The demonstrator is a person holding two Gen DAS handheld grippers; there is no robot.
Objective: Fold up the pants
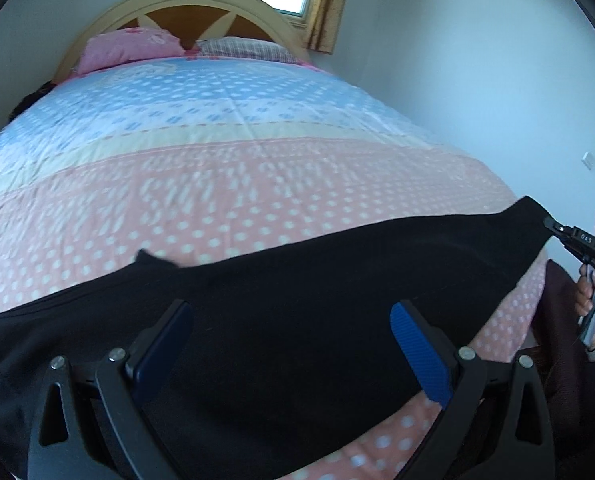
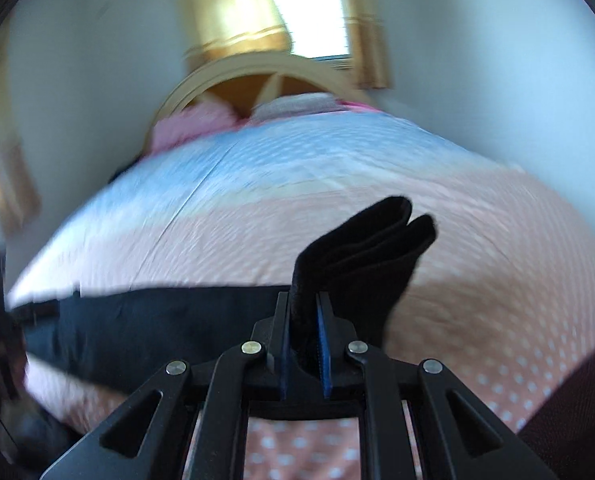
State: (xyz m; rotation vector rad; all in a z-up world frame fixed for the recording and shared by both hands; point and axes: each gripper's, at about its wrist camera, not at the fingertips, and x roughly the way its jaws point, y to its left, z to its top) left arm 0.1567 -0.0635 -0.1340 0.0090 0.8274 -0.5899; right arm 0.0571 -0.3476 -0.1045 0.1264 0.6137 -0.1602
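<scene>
Black pants [image 1: 297, 280] lie stretched across the near end of the bed, over the pink dotted bedspread [image 1: 217, 200]. My left gripper [image 1: 291, 316] is open just above the pants, its blue pads [image 1: 417, 352] wide apart with cloth beneath them. My right gripper [image 2: 303, 308] is shut on one end of the pants [image 2: 361, 248], and the bunched cloth sticks up past the fingers. In the left wrist view the right gripper [image 1: 549, 222] holds the pants' far right corner lifted at the bed's right edge.
The bed has a curved wooden headboard [image 1: 201, 8], a pink pillow [image 1: 129, 46] and a checked pillow [image 1: 245, 48] at the far end. A white wall [image 1: 477, 80] runs along the right side. A window with yellow curtains [image 1: 325, 4] is behind.
</scene>
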